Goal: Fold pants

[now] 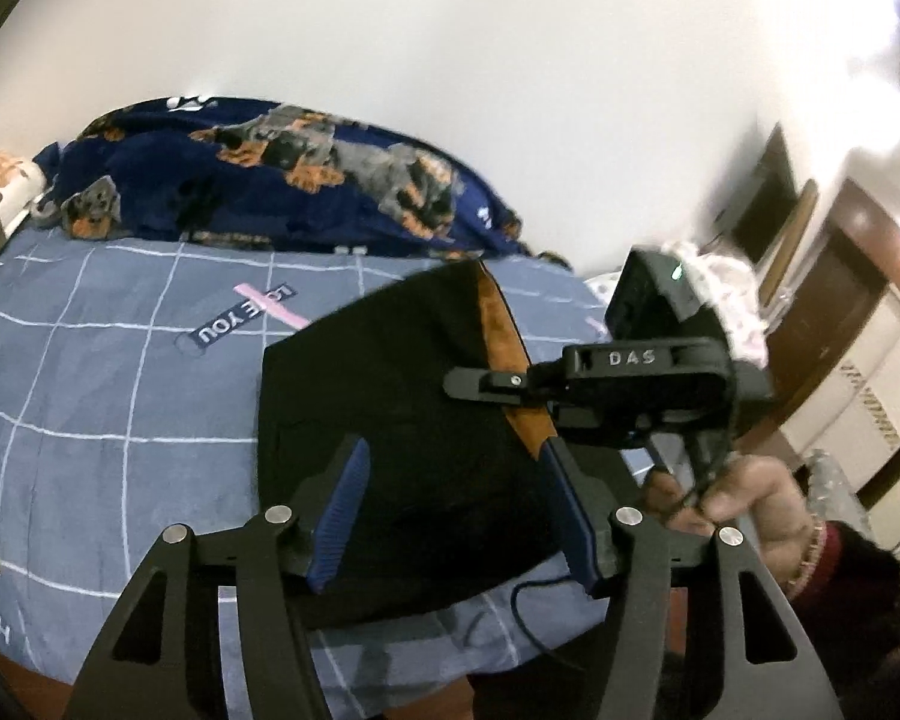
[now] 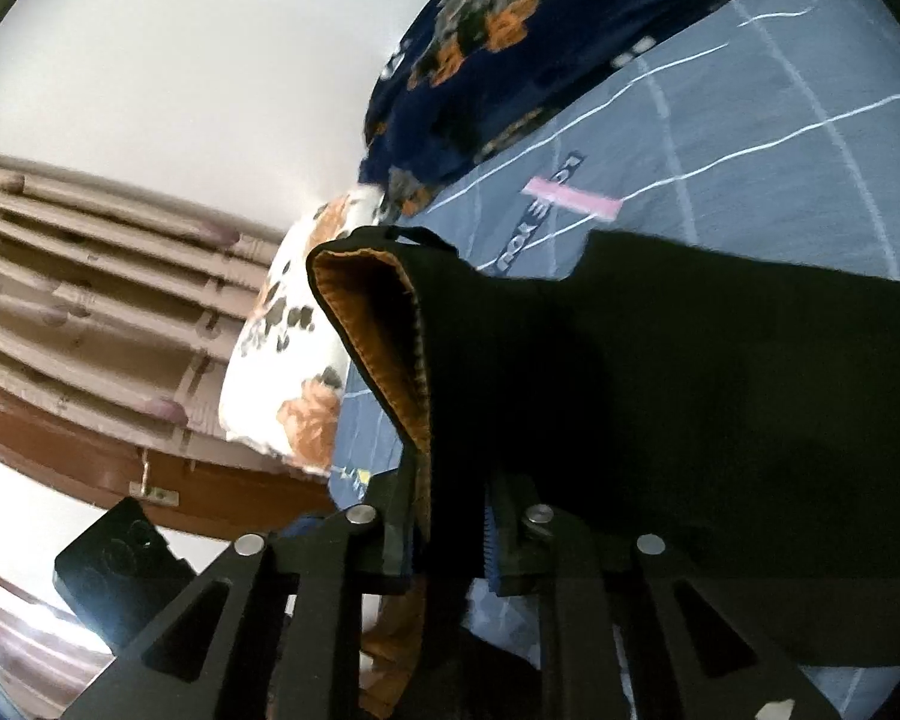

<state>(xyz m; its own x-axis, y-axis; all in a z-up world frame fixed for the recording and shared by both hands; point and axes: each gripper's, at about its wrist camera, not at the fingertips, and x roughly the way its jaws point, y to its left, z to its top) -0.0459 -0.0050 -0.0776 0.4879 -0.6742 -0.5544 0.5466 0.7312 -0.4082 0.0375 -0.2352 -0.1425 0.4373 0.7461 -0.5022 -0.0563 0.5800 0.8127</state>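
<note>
Pants: black pants (image 1: 402,420) with an orange-brown lining, folded into a flat stack on the blue grid-patterned bedsheet (image 1: 108,396), near the bed's near edge.
Left gripper: the left gripper (image 1: 456,516) hangs over the stack, blue-padded fingers spread apart, nothing pinched between them.
Right gripper: the right gripper (image 2: 450,534) is pressed together on the pants' waistband edge, lifting it so the lining shows.
Hand: a hand (image 1: 744,498) grips the right gripper's handle.
Far edge of the bed: a navy dog-print blanket (image 1: 282,180) lies bunched; a floral pillow (image 2: 288,348) sits beside it.
</note>
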